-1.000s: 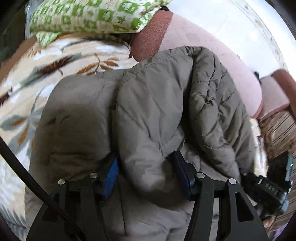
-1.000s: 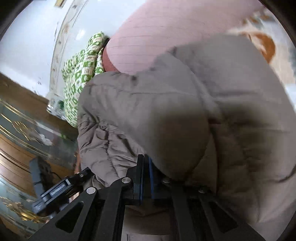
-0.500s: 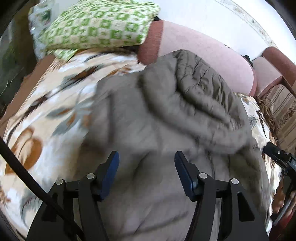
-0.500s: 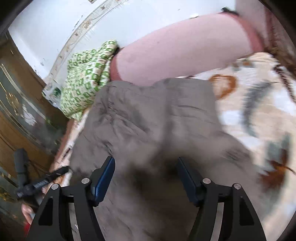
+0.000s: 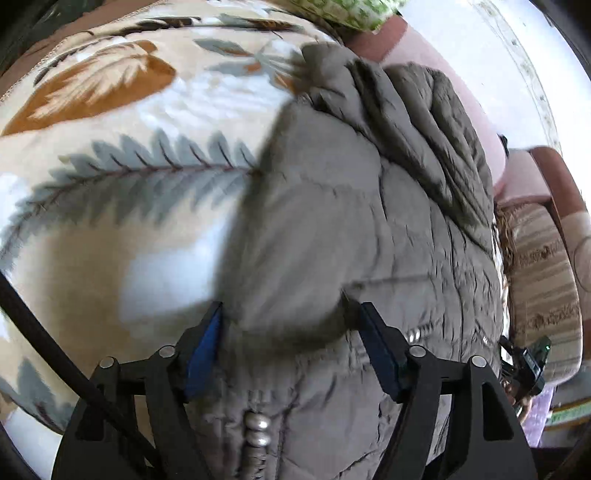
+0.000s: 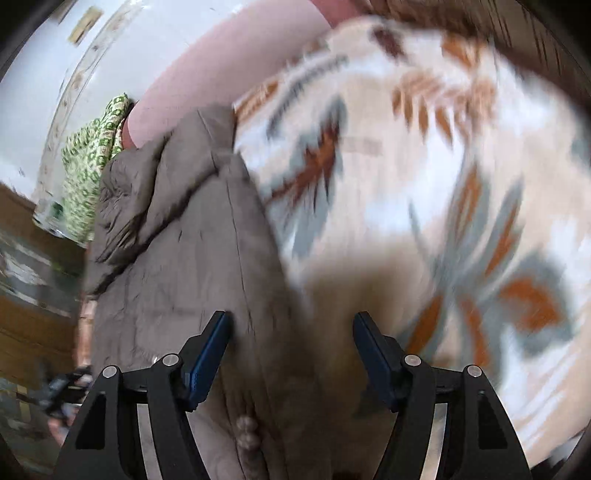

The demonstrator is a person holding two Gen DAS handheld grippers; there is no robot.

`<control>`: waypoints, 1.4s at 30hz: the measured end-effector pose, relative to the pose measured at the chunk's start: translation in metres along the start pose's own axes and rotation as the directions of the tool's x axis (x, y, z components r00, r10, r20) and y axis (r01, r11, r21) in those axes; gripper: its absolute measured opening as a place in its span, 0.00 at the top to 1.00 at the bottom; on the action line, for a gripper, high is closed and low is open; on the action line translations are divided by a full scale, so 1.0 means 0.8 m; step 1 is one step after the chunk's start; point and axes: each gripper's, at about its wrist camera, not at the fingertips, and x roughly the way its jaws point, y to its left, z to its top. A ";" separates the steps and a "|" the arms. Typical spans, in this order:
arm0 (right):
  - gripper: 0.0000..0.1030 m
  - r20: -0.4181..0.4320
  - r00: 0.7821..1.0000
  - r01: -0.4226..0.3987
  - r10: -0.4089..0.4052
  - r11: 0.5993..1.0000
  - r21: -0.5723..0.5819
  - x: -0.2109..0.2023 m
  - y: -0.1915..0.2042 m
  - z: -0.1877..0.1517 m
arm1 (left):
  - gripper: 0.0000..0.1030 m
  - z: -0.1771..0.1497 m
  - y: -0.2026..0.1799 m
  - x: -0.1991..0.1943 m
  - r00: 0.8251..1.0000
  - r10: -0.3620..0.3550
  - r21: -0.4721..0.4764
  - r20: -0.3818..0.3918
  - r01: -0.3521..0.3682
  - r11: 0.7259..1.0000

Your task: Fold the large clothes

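A grey-brown quilted puffer jacket (image 5: 388, 229) lies folded in a long bundle on a leaf-patterned blanket (image 5: 110, 155). In the left wrist view my left gripper (image 5: 291, 332) is open, its blue-padded jaws straddling the jacket's near left edge, with metal snap buttons (image 5: 256, 430) just below. In the right wrist view the jacket (image 6: 192, 258) fills the left half; my right gripper (image 6: 290, 334) is open over its right edge, where jacket meets blanket (image 6: 443, 184). Both views are motion-blurred.
A pink sofa back (image 5: 443, 62) (image 6: 229, 66) runs behind the jacket. A green-and-white patterned cushion (image 6: 92, 155) (image 5: 351, 11) lies at the far end. A striped armrest (image 5: 539, 280) is on the right. Wooden furniture (image 6: 33, 295) stands at the left.
A second ago my right gripper was shut on jacket fabric; it has let go and opened. Both grippers have pulled back and swung outward to the jacket's side edges.
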 end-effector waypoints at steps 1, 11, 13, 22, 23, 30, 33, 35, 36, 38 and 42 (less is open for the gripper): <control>0.29 0.003 0.999 -0.043 0.043 0.999 0.029 0.001 -0.006 -0.005 | 0.30 -0.005 -0.006 -0.002 1.000 0.006 0.018 0.011 -0.006 1.000; 0.31 -0.105 0.948 -0.284 0.300 0.948 0.147 -0.002 -0.015 -0.058 | 0.31 -0.062 -0.029 -0.023 0.980 -0.198 0.035 0.000 0.198 0.980; 0.31 -0.109 0.941 -0.302 0.320 0.941 0.151 -0.012 -0.012 -0.064 | 0.31 -0.078 -0.032 -0.025 0.974 -0.227 0.034 -0.002 0.227 0.973; 0.31 -0.197 0.955 -0.220 0.221 0.975 0.027 -0.016 0.032 -0.093 | 0.31 -0.137 -0.022 -0.028 0.960 -0.281 0.017 0.002 0.281 0.959; 0.31 -0.201 0.957 -0.211 0.210 0.977 0.016 -0.014 0.037 -0.097 | 0.31 -0.145 -0.024 -0.022 0.950 -0.311 0.007 -0.027 0.311 0.950; 0.50 -0.148 0.985 -0.099 0.085 0.991 -0.089 -0.013 0.067 -0.119 | 0.46 -0.159 -0.053 -0.009 0.978 -0.203 0.053 -0.036 0.205 0.977; 0.77 -0.109 0.994 -0.042 0.028 0.991 -0.124 -0.019 0.073 -0.126 | 0.79 -0.150 -0.052 -0.012 0.993 -0.114 0.020 -0.040 0.115 0.993; 0.82 -0.087 0.995 -0.050 0.039 0.990 -0.133 -0.028 0.075 -0.130 | 0.82 -0.149 -0.057 -0.033 0.994 -0.105 0.032 0.007 0.105 0.994; 0.84 -0.065 0.996 -0.065 0.056 0.988 -0.143 -0.038 0.080 -0.133 | 0.83 -0.149 -0.064 -0.048 0.994 -0.093 0.054 0.048 0.091 0.994; 0.85 -0.029 0.992 -0.124 0.121 0.981 -0.152 -0.060 0.088 -0.136 | 0.85 -0.148 -0.077 -0.085 0.988 -0.083 0.099 0.132 0.070 0.993; 0.86 0.035 0.973 -0.216 0.229 0.952 -0.215 -0.113 0.118 -0.151 | 0.86 -0.155 -0.098 -0.146 0.966 -0.106 0.165 0.237 0.068 0.984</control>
